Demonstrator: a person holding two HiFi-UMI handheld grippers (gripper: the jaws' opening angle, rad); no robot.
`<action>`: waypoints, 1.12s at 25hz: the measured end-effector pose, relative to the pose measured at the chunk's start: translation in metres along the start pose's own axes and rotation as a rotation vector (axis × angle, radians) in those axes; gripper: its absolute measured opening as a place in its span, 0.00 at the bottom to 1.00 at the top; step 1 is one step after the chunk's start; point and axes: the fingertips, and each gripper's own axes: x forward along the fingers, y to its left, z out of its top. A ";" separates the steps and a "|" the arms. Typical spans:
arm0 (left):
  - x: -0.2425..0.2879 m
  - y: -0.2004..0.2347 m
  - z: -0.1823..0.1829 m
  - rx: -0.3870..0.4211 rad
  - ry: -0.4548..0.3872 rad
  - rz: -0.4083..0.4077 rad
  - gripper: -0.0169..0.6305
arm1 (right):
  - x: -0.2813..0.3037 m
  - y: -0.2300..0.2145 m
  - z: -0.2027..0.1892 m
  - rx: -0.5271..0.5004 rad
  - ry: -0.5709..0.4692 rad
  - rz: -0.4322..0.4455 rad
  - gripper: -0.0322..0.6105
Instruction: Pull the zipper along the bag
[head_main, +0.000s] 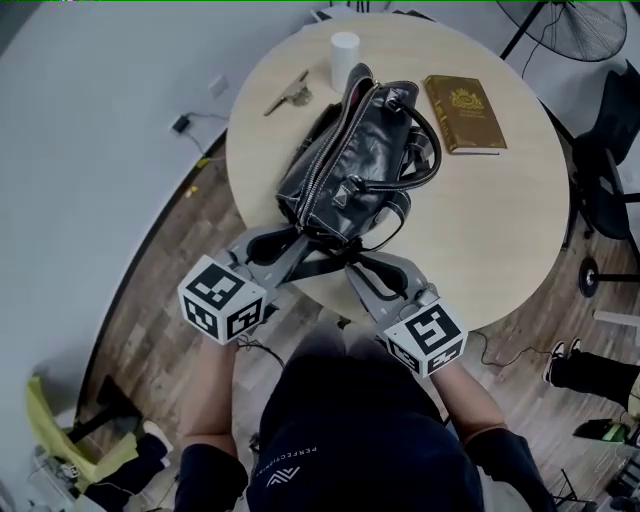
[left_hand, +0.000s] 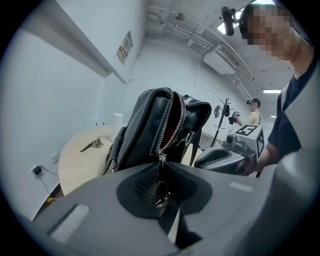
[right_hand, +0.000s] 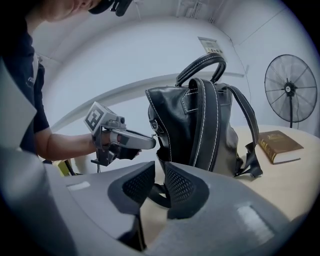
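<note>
Head view: a black leather bag (head_main: 345, 165) lies across the middle of the round tabletop (head_main: 510, 230), and its zipper (head_main: 338, 140) gapes open along the top from near to far. A brown book (head_main: 464, 113) sits just right of it, a white cylinder (head_main: 344, 50) stands at the far edge, and some keys (head_main: 288, 93) lie far left. Both tools reach in from the near edge. The left tool (head_main: 288, 243) is at the bag's near end, and the right tool (head_main: 356, 262) is just right of it, by a loop of black strap.

Left gripper view: the jaws are clenched on the bag's near end, right at the foot of the zipper. The slider (left_hand: 161, 159) sits just past the pads, and the open teeth run up and away. The right tool shows on the right, close beside the bag.

Right gripper view: the jaws stand apart, released, with the pads pressing on nothing. The strap (right_hand: 159, 192) shows in the gap between them. The bag rises just ahead with its handles (right_hand: 201, 67) on top and the left tool at its left edge, and a fan (right_hand: 290, 90) stands far right
</note>
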 end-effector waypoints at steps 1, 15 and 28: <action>0.001 0.000 0.000 0.001 -0.004 -0.003 0.10 | 0.002 -0.001 -0.001 0.004 0.001 0.001 0.15; -0.008 -0.006 0.002 0.077 0.036 -0.223 0.07 | 0.019 -0.014 -0.002 0.002 0.026 -0.224 0.26; -0.015 -0.009 0.006 0.072 0.038 -0.290 0.06 | 0.032 -0.017 -0.003 -0.004 0.022 -0.317 0.27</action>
